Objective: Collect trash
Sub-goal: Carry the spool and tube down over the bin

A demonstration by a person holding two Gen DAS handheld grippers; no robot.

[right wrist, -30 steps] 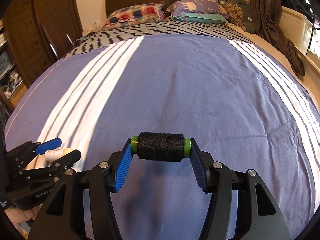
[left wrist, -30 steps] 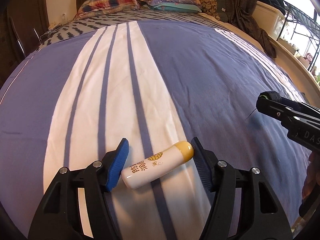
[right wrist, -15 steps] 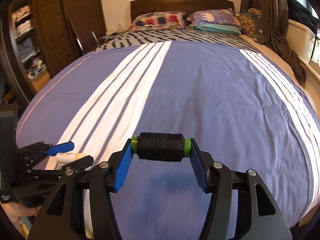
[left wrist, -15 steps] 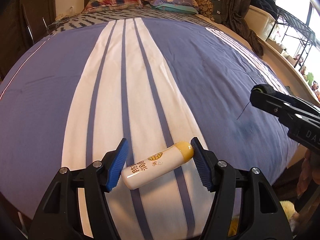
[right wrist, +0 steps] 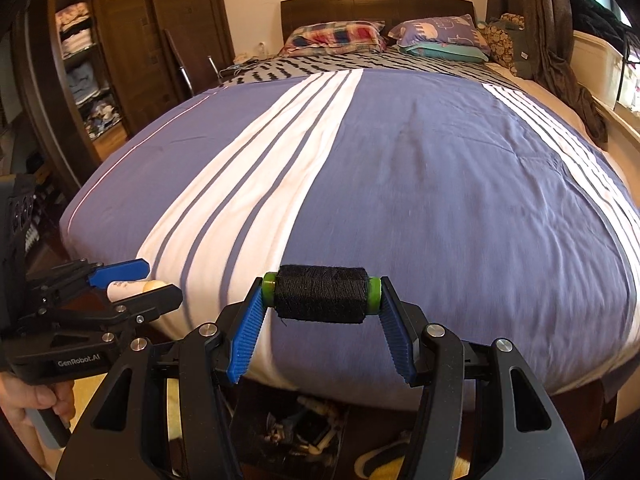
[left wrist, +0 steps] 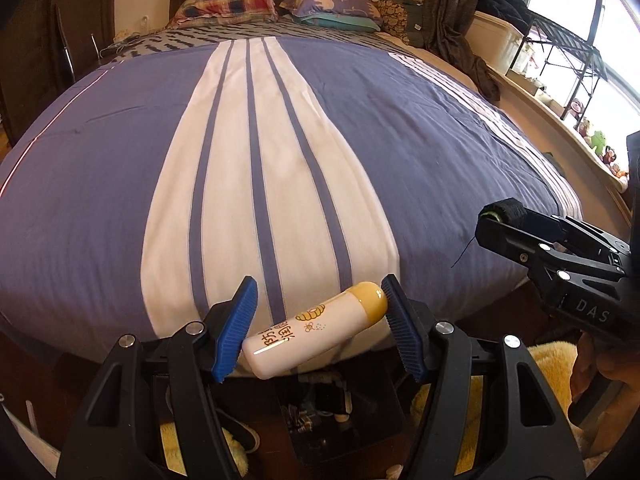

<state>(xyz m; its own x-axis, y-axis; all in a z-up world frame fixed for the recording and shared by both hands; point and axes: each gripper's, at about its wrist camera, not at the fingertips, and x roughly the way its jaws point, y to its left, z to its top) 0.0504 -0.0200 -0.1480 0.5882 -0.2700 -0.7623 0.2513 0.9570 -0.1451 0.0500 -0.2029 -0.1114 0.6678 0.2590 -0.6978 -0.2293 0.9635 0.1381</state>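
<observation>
Flanking the bed [right wrist: 400, 184], pillows [right wrist: 336, 36], wardrobe [right wrist: 80, 60] and curtain [right wrist: 548, 20] stand.

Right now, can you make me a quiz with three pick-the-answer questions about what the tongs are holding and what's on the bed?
1. Where is the spool of black thread?
A. lying on the blanket
B. between the right tongs' pads
C. on a pillow

2. What colour is the cap of the white tube?
A. yellow
B. red
C. green

3. How are the left tongs?
A. wide open and empty
B. shut on a sock
C. shut on the white tube

Answers:
1 B, both green ends of the spool press against the blue pads.
2 A, the rounded end by the pad is yellow.
3 C, the tube is clamped end to end above the foot of the bed.
</observation>
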